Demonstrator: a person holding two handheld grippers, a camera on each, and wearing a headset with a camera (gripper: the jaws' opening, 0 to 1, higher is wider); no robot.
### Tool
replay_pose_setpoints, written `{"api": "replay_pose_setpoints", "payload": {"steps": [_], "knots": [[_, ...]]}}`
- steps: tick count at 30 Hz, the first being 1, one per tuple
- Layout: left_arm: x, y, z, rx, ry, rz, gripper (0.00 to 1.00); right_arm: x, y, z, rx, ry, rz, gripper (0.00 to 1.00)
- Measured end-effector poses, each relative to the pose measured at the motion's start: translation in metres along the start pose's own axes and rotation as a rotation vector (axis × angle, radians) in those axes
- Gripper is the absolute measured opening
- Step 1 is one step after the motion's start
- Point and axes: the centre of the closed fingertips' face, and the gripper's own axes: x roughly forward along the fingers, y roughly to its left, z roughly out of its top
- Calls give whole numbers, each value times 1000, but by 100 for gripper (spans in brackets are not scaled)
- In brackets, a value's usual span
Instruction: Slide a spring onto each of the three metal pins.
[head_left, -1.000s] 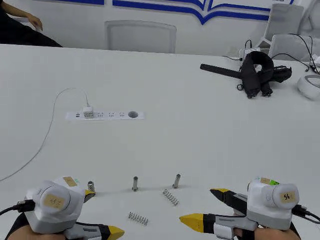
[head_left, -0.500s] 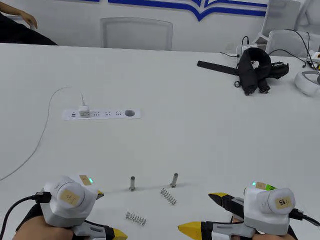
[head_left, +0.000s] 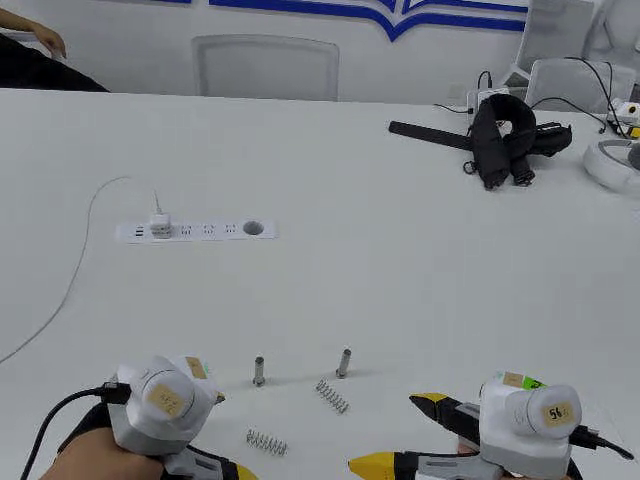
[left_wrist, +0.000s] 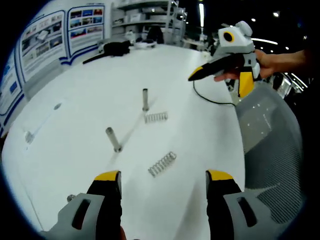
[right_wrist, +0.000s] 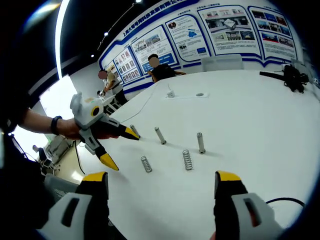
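Note:
Two bare metal pins (head_left: 259, 371) (head_left: 344, 362) stand upright on the white table; in the left gripper view they are the near pin (left_wrist: 113, 139) and the far pin (left_wrist: 145, 99). A third pin (right_wrist: 134, 131) stands by the left gripper's upper tip; whether it carries a spring I cannot tell. Two loose springs (head_left: 332, 396) (head_left: 266, 442) lie in front of the pins. My left gripper (head_left: 226, 434) is open at the bottom left, just left of the nearer spring (left_wrist: 162, 163). My right gripper (head_left: 398, 432) is open at the bottom right, holding nothing.
A white power strip (head_left: 195, 230) with a plugged charger and a trailing cable lies mid-table to the left. A black strap device (head_left: 505, 135) and a white headset (head_left: 615, 165) lie at the far right. Chairs stand behind the far edge.
My left gripper has moved right toward the pins and now covers the leftmost pin in the head view. The right gripper has barely moved. The head camera has shifted.

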Motion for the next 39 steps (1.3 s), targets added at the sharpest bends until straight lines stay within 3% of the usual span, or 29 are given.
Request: {"api": "replay_pose_setpoints", "payload": {"steps": [11,16,19,22,31,35,39], "knots": [[23,-5,1,28,18,-50,63,-4,-4,-3,15,5,-7,88],[34,-4,-4,43,39,-65,59,-6,-6,-1,24,-3,-13,88],[40,-2,-10,50,56,-64,51,-5,-6,-3,25,2,-13,87],[43,-4,-13,24,60,-80,47,-3,-4,-5,30,7,-7,87],[44,-4,-10,34,47,-68,38,0,0,-6,35,9,0,87],[43,-2,-14,45,53,-47,26,1,3,-8,29,22,14,86],[43,-3,-15,63,55,-32,23,1,4,-9,32,23,16,86]]}}
